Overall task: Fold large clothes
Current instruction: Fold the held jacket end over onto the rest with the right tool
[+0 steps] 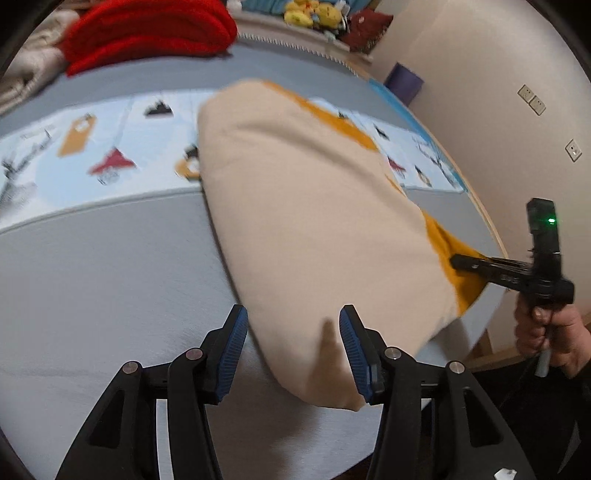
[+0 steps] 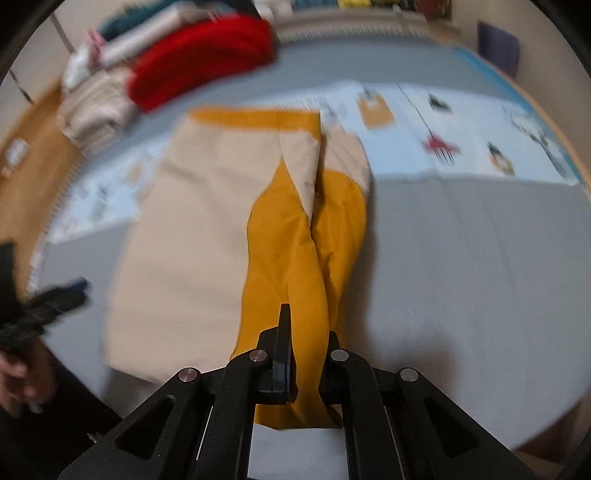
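Between the spread fingers of the left gripper (image 1: pixel 293 345), a corner of the beige-and-mustard garment (image 1: pixel 306 221) is seen lying on the grey bed (image 1: pixel 92 266), touched by neither blue pad (image 1: pixel 234 350). Ahead of the fingers, the garment is laid across a pale printed sheet (image 1: pixel 110 147); beyond it, red folded clothes (image 1: pixel 147 33) and a beige stack (image 2: pixel 96 107) are piled, with yellow plush toys (image 1: pixel 314 14) further back. No container is visible. To the right, the right gripper (image 2: pixel 306 350) is seen clamped on a mustard sleeve (image 2: pixel 306 280), bunched between its closed fingers.
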A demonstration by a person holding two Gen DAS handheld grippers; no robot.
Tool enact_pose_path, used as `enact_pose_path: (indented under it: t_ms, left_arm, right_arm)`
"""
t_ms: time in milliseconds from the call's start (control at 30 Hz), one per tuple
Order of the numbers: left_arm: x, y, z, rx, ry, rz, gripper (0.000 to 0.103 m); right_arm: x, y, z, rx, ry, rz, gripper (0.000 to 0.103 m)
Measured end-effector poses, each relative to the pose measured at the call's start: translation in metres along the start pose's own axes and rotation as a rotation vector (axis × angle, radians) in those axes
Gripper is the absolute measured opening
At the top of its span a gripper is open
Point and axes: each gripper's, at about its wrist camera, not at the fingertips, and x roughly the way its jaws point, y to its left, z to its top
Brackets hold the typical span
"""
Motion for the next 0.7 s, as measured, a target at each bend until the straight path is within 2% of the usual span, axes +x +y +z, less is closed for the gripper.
enact_pose_path:
  t_ms: [33, 67, 133, 233, 300, 567, 667, 700]
  left_arm:
    - [0.011, -0.001, -0.003, 0.005, 0.041, 0.009, 0.048]
    - [0.027, -0.003, -0.008, 0.03, 0.109, 0.054, 0.05]
    - [0.046, -0.003, -0.018, 0.068, 0.183, 0.129, 0.054]
    - [0.042, -0.002, -0.017, 0.047, 0.177, 0.111, 0.054]
    - [0.039, -0.003, -0.018, 0.055, 0.18, 0.104, 0.054]
    - [0.046, 0.002, -0.017, 0.033, 0.228, 0.085, 0.054]
    - [0.046, 0.006, -0.015, 0.019, 0.238, 0.067, 0.054]
    - [0.044, 0.009, -0.013, 0.009, 0.244, 0.052, 0.054]
  right_arm:
    - [0.007, -0.001, -0.001, -0.002, 0.018, -0.013, 0.005]
    - [0.015, -0.002, -0.001, -0.003, 0.032, -0.022, 0.005]
    - [0.027, -0.003, -0.004, -0.017, 0.067, -0.048, 0.005]
    - [0.047, 0.001, -0.002, -0.042, 0.147, -0.087, 0.006]
    - [0.051, 0.007, 0.0, -0.066, 0.153, -0.118, 0.006]
    - [0.061, 0.006, -0.007, -0.069, 0.177, -0.109, 0.008]
    - [0.066, -0.003, -0.009, -0.046, 0.205, -0.106, 0.026]
    - [0.069, -0.01, -0.01, -0.027, 0.217, -0.111, 0.037]
